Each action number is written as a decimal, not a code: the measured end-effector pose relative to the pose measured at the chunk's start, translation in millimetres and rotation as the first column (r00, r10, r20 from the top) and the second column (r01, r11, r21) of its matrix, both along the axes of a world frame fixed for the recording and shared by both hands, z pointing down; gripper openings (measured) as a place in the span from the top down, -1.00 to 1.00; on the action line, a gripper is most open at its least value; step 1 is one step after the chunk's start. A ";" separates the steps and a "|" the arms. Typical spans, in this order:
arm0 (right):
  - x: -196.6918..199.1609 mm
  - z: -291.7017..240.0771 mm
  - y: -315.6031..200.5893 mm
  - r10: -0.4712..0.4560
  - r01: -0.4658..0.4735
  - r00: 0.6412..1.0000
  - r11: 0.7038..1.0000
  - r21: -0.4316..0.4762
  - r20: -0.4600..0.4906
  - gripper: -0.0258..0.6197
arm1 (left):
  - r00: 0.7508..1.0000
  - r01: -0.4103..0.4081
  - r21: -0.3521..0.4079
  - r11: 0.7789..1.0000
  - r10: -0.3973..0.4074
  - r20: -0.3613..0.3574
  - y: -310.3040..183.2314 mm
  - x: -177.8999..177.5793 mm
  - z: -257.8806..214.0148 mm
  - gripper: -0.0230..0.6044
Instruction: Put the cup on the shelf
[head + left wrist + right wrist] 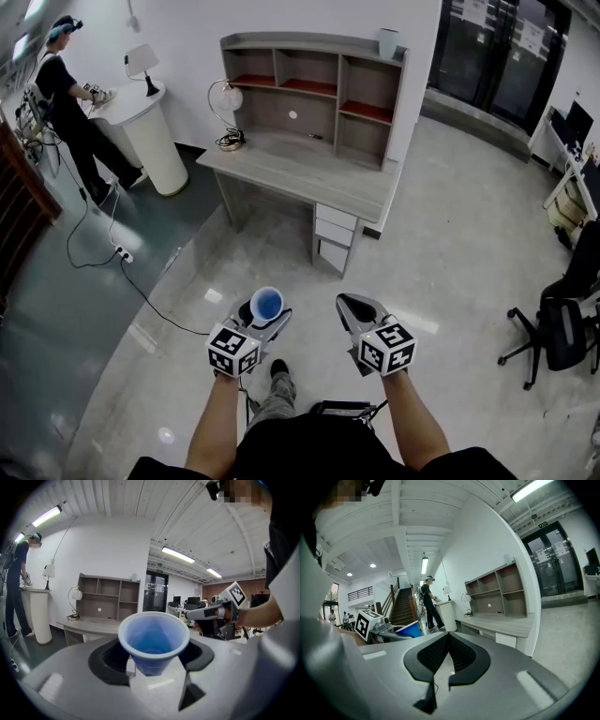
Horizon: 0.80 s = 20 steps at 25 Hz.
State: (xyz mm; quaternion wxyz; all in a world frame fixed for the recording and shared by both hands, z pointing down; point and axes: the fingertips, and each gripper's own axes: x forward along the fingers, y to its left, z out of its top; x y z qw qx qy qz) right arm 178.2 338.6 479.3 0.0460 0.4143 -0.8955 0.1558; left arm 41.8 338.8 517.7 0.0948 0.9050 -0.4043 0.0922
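Head view puts the shelf unit [314, 89] at my twelve o'clock. It stands on a desk [300, 178] well apart from me across open floor, so I judge the step in hand to be carrying the blue cup [267, 302] over to it. The cup sits upright, mouth up, in the left gripper [261, 323], low in the frame at about seven o'clock of the desk. To do this well I would keep that gripper close to level so the cup does not tip, walk straight at the desk front, and choose a compartment before lifting. The open bays at one o'clock of the lamp [225, 98] look roomy, and the top board already carries a pale cup [388, 42] at its right end. In the left gripper view the fingers stand fairly wide, clamped on the blue cup's tapered lower wall from both sides. The right gripper [354, 307], at the blue cup's three o'clock, has its fingers pressed together on nothing, so it is free to steady the load.
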 end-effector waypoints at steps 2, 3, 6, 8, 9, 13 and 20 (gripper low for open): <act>-1.6 2.4 -8.5 -0.001 0.001 1.000 1.000 -0.006 -0.008 0.88 | 1.000 0.001 -0.004 1.000 -0.001 -0.005 -10.0 -2.0 2.6 -0.01; -2.4 3.7 -14.0 0.000 -0.001 1.000 1.000 -0.008 -0.012 0.88 | 1.000 0.000 -0.005 1.000 0.000 -0.008 -16.0 -3.0 4.0 -0.01; -7.9 8.3 -33.5 0.009 -0.009 1.000 1.000 -0.014 -0.020 0.88 | 1.000 -0.010 -0.014 1.000 0.009 -0.015 -35.6 -8.4 11.1 -0.01; -12.7 9.6 -48.2 0.014 -0.014 1.000 1.000 -0.017 -0.024 0.88 | 1.000 -0.014 -0.024 1.000 0.014 -0.017 -50.4 -13.2 15.7 -0.01; -14.7 8.8 -56.6 0.016 -0.017 1.000 1.000 -0.017 -0.026 0.88 | 1.000 -0.017 -0.025 1.000 0.017 -0.017 -59.3 -15.1 16.1 -0.01; -24.7 6.4 -91.5 0.032 -0.032 0.999 0.999 -0.020 -0.034 0.88 | 0.999 -0.029 -0.024 0.999 0.029 -0.020 -96.3 -25.3 15.0 -0.01; -50.2 2.3 -145.6 0.059 -0.060 0.997 0.998 -0.024 -0.050 0.88 | 0.998 -0.058 -0.028 0.998 0.057 -0.023 -153.8 -50.3 15.4 -0.01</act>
